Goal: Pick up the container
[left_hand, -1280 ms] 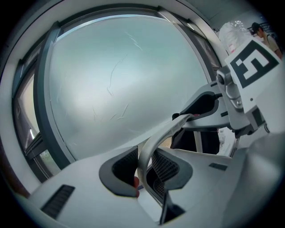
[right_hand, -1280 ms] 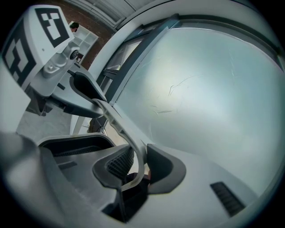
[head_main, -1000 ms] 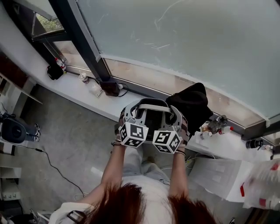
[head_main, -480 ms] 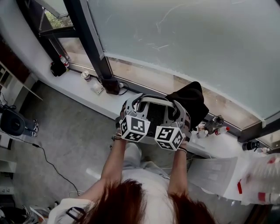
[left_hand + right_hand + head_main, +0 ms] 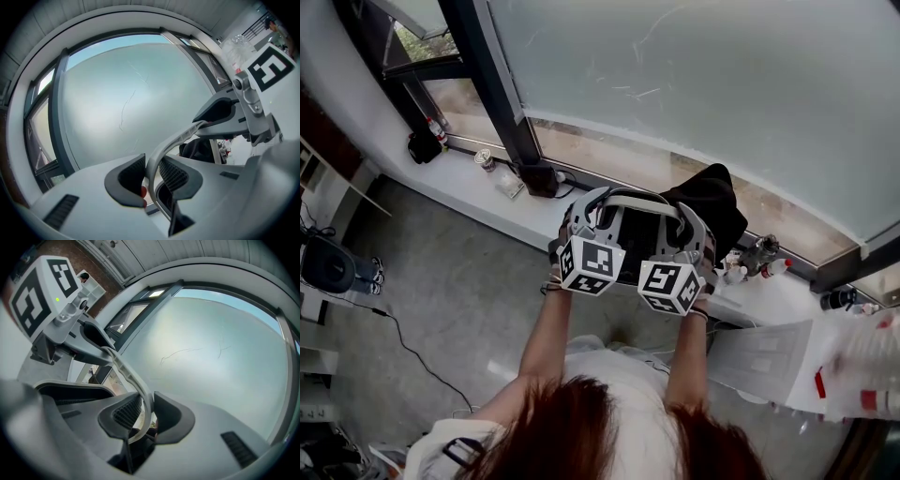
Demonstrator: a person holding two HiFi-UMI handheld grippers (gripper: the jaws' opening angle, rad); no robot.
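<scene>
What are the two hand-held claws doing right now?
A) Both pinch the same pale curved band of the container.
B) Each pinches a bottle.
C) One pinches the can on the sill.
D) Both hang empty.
A: each gripper view shows jaws pressed on the pale curved band, which runs from the left gripper to the right gripper; the container sits between them.

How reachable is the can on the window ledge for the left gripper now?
Probably not: the left gripper is shut on the container, sharing it with the right gripper, and isn't free for the can.
</scene>
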